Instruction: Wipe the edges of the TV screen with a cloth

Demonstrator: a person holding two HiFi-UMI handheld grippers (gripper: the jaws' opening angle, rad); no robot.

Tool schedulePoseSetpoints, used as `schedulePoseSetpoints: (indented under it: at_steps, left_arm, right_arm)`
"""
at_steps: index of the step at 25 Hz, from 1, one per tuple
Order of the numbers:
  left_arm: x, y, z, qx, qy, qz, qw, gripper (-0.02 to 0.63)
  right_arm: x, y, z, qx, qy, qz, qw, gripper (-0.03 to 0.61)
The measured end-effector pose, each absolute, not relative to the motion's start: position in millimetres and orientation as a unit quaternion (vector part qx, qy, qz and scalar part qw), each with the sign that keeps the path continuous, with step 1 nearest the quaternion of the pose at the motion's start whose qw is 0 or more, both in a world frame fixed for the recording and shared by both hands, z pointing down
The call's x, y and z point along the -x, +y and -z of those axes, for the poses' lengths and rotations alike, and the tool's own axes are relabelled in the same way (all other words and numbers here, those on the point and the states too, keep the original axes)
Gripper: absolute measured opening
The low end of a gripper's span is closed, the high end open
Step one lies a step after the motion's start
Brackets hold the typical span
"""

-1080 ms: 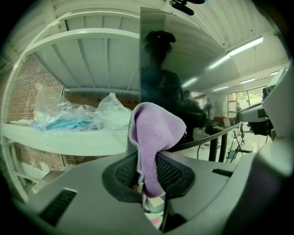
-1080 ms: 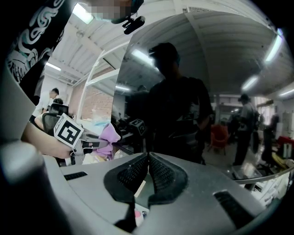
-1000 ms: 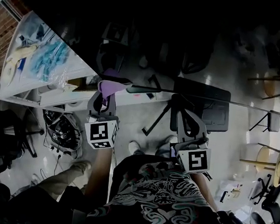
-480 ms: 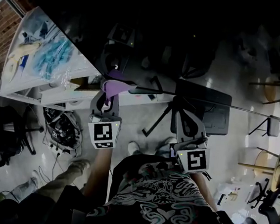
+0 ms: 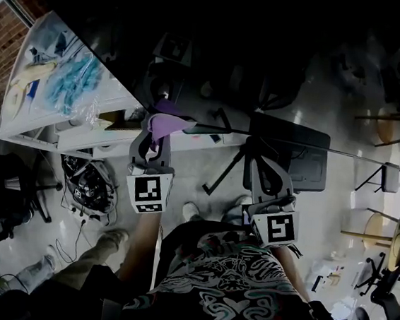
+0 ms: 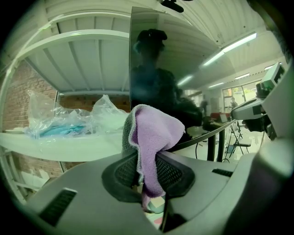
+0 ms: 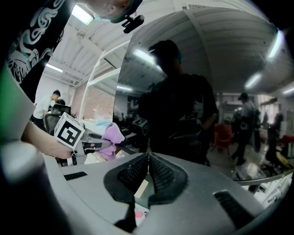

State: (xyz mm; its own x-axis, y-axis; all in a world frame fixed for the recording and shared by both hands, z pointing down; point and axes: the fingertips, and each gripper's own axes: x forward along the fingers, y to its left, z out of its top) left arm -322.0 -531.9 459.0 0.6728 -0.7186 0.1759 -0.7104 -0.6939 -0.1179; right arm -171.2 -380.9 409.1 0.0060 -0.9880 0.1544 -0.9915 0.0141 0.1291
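The TV screen (image 5: 266, 70) is a dark, mirror-like panel; its thin bottom edge crosses the head view from left to right. A purple cloth (image 5: 164, 124) sits at the panel's lower left corner, with my left gripper (image 5: 152, 138) shut on it. In the left gripper view the cloth (image 6: 154, 133) bulges out of the jaws against the screen's (image 6: 183, 92) left edge. My right gripper (image 5: 253, 146) is shut, its tips (image 7: 148, 157) at the bottom edge of the screen (image 7: 206, 92); whether it pinches the edge is unclear. The cloth (image 7: 111, 134) also shows at the left of the right gripper view.
A white shelf (image 5: 20, 112) with clear plastic bags (image 5: 69, 82) stands just left of the TV. Cables and a power strip (image 5: 90, 187) lie on the floor below it. Folding chairs (image 5: 389, 172) stand at the right. A person's shoes (image 5: 192, 210) are beneath the screen edge.
My left gripper and the cloth have shifted slightly right along the screen's lower left corner. The right gripper has stayed in place.
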Motion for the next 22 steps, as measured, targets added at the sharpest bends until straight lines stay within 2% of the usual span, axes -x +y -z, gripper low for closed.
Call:
schedulePoseSetpoints:
  at_steps: [5,9,16,19,22]
  left_arm:
    - [310.2,-522.3,-456.2,0.920,0.371,0.113,0.046,0.071]
    - [301.9,-517.8,-454.6,0.924,0.363,0.113,0.051,0.071]
    - [296.5,-514.3,-454.1,0.927,0.353,0.112,0.047,0.071]
    - [291.3,-512.1,-453.6,0.930,0.347,0.114,0.050,0.071]
    - [286.2,-508.2,-453.8,0.932,0.341,0.114,0.051,0.071]
  right_arm:
    - [170.4,-377.9,-409.8,-0.704,-0.703,-0.012,0.099,0.029]
    - [166.2,-371.7,-418.8,-0.701,-0.702,-0.021,0.122,0.029]
    - [165.4,-373.5,-417.2,-0.702,-0.702,-0.021,0.117,0.029]
    - [165.8,-379.4,-404.9,-0.707,-0.701,-0.007,0.088,0.029]
    - [161.2,-373.5,-413.6,-0.706,-0.700,-0.016,0.106,0.029]
